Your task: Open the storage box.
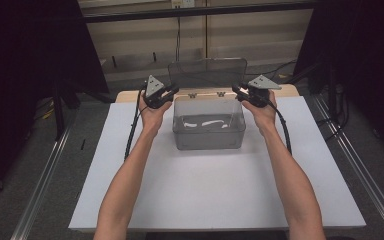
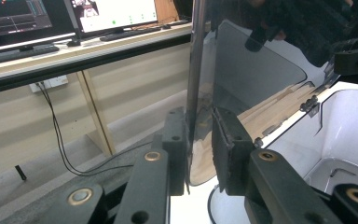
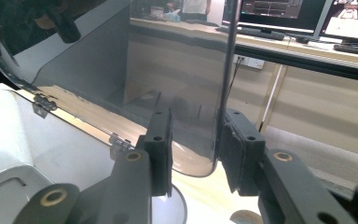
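Observation:
A clear grey plastic box (image 1: 208, 137) stands at the back middle of the white board (image 1: 205, 195). Its hinged lid (image 1: 207, 70) is raised upright behind it. My left gripper (image 1: 172, 91) is at the lid's left edge and my right gripper (image 1: 236, 90) at its right edge. In the left gripper view the lid (image 2: 256, 79) runs edge-on between the jaws of the left gripper (image 2: 199, 140), which are shut on its rim. In the right gripper view the lid (image 3: 177, 70) likewise sits between the jaws of the right gripper (image 3: 195, 140), pads against its rim. Pale items (image 1: 205, 122) lie on the box's floor.
Metal rails (image 1: 45, 180) run along both sides of the board. A wooden table edge (image 1: 130, 95) shows behind the box. A long desk with monitors (image 2: 116, 11) and trailing cables (image 2: 56, 126) stands beyond the table.

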`<state>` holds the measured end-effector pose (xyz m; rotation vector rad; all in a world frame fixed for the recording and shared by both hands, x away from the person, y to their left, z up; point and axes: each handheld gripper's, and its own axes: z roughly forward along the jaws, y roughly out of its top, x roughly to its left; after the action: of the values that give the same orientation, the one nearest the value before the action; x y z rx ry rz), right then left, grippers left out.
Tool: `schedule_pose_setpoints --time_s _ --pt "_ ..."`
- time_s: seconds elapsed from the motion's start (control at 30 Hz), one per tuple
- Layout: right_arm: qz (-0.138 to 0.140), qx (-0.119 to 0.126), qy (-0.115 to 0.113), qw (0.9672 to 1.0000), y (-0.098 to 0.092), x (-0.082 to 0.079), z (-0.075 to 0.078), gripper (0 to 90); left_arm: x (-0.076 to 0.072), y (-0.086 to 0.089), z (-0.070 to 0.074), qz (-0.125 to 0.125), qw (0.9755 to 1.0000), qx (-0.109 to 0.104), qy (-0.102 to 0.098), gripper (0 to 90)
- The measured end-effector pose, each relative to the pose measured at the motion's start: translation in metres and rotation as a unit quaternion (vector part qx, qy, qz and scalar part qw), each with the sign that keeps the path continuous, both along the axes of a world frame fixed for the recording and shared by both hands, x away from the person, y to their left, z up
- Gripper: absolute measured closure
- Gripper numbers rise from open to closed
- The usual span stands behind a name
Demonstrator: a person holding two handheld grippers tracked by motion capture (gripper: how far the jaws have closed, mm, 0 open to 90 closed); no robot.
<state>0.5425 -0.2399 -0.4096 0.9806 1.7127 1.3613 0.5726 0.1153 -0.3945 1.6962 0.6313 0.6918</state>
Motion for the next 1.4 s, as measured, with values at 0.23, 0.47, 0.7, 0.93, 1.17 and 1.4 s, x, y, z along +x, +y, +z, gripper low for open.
schedule_pose_setpoints --time_s 0.23,0.47,0.7,0.93,1.17,1.4 --pt "0.003 0.005 0.008 1.0000 0.000 0.001 -0.001 67.9 0.003 0.000 -0.001 0.001 1.0000 -0.008 0.000 76.4" --pt "0.001 0.003 0.013 0.9999 0.001 0.003 0.001 67.8 0.004 0.002 -0.002 -0.003 1.0000 0.001 -0.001 76.6" --pt "0.000 0.010 0.012 0.9999 0.001 0.004 0.001 68.4 0.007 0.002 -0.011 -0.001 0.9998 0.010 0.018 73.3" --pt "0.000 0.008 0.014 0.9999 0.001 0.004 0.001 68.2 0.008 0.002 -0.012 0.004 0.9998 0.010 0.014 77.0" --pt "0.000 0.016 0.011 0.9998 0.001 0.006 0.000 67.8 0.010 0.000 -0.013 0.010 0.9998 0.006 0.014 77.9" --pt "-0.002 0.022 0.014 0.9997 0.001 0.008 0.000 66.6 0.012 -0.003 -0.015 0.013 0.9996 0.014 0.021 75.0"
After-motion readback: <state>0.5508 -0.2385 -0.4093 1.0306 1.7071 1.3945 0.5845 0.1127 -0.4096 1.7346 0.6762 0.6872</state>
